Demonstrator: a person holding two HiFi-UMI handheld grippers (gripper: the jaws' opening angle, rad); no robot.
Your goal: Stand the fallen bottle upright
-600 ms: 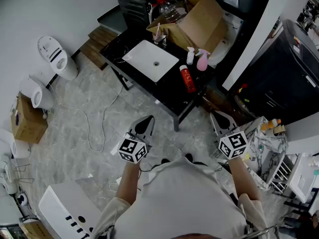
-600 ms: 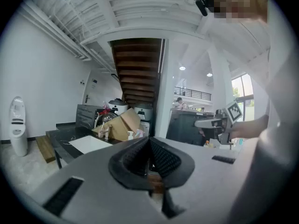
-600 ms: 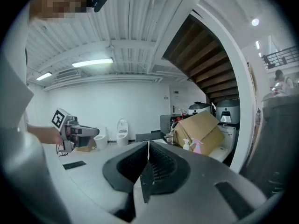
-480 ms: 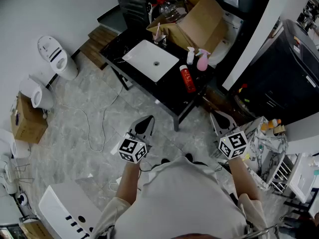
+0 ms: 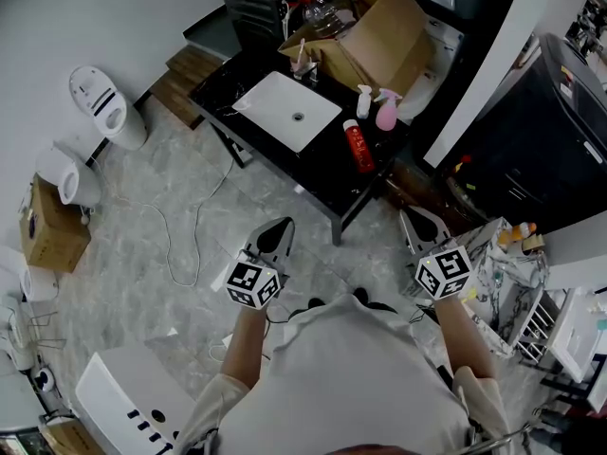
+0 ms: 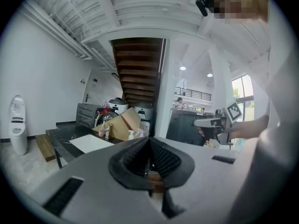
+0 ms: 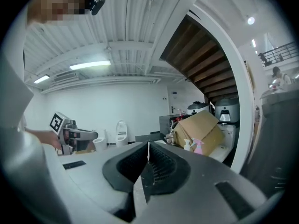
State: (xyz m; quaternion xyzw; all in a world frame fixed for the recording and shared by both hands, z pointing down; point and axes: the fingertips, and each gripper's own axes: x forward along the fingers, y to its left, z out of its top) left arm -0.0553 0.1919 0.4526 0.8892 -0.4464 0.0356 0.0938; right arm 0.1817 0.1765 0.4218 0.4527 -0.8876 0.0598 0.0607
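While both forearms reach forward nearly level, the left gripper (image 5: 279, 229) and right gripper (image 5: 415, 220) stay clenched and empty, short of the black table (image 5: 322, 173). The red bottle (image 5: 358, 148) lies flat on that table. Poses match the earlier frame.

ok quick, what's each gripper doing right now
Left grey two-jaw gripper: shut, holding nothing.
Right grey two-jaw gripper: shut, holding nothing.
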